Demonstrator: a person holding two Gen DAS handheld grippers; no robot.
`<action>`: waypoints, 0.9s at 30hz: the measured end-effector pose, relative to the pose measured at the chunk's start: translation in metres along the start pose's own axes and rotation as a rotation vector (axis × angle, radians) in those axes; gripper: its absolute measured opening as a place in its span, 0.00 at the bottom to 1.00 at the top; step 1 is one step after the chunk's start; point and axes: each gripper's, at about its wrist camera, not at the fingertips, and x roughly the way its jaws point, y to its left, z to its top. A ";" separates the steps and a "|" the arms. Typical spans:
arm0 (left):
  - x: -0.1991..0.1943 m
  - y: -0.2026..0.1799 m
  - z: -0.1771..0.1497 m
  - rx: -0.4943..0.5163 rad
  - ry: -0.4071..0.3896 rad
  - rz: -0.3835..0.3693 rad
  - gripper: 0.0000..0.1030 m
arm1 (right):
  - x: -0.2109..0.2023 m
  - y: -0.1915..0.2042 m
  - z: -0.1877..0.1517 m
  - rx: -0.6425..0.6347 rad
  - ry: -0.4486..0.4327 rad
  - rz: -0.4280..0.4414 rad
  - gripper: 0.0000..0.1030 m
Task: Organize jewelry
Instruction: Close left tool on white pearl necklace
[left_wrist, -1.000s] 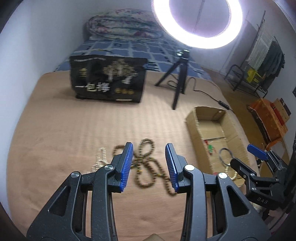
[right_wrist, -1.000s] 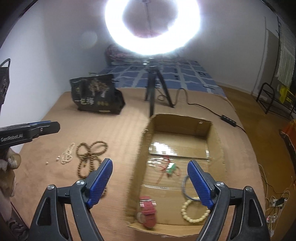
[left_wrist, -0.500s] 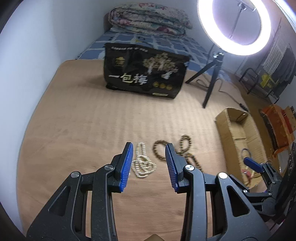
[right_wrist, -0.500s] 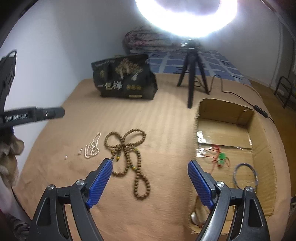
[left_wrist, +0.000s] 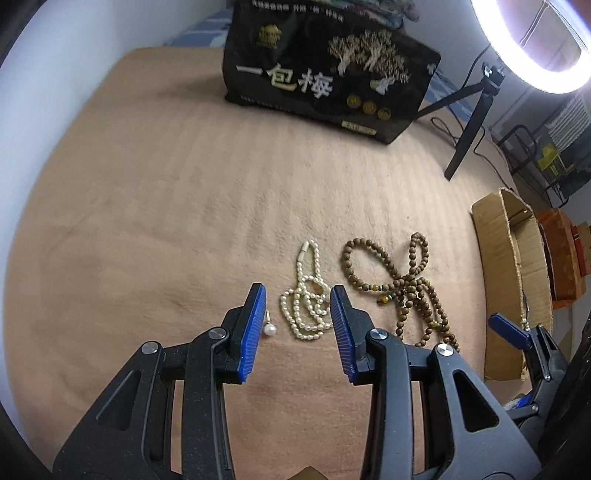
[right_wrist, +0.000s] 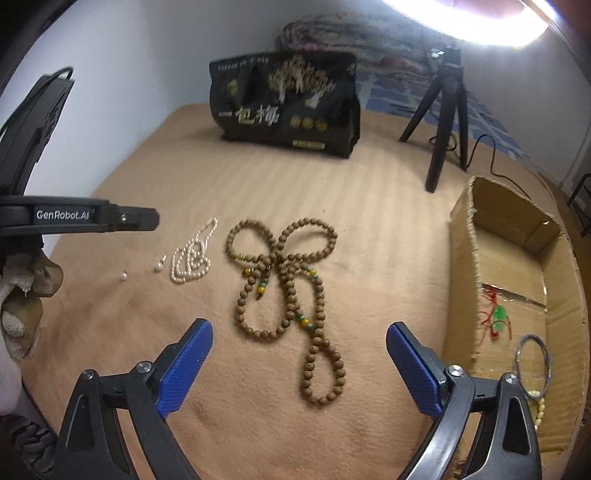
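Where tan blanket spreads, wooden bead strand (right_wrist: 291, 291) lengthwise toward camera

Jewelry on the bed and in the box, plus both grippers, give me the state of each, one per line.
Pearl necklace: bunched on the blanket, untouched.
Wooden bead strand: looped loose on the blanket, untouched.
Pearl earring: loose beside the pearls.
Cardboard box: open, jewelry inside.
Left gripper: open, empty, above the pearls.
Right gripper: wide open, jaws just opening, empty.

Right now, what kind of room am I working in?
Most likely a bedroom: the jewelry lies on a tan blanket spread over a bed, with a folded quilt by the wall. A ring light on a tripod suggests filming.
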 end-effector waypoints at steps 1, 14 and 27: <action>0.004 -0.001 0.000 -0.003 0.009 -0.003 0.35 | 0.003 0.001 0.000 -0.003 0.009 -0.001 0.94; 0.041 0.001 0.009 -0.076 0.072 -0.034 0.35 | 0.032 0.004 0.004 0.044 0.064 0.025 0.94; 0.066 -0.014 0.013 -0.022 0.086 0.018 0.35 | 0.052 -0.004 0.011 0.081 0.088 0.009 0.94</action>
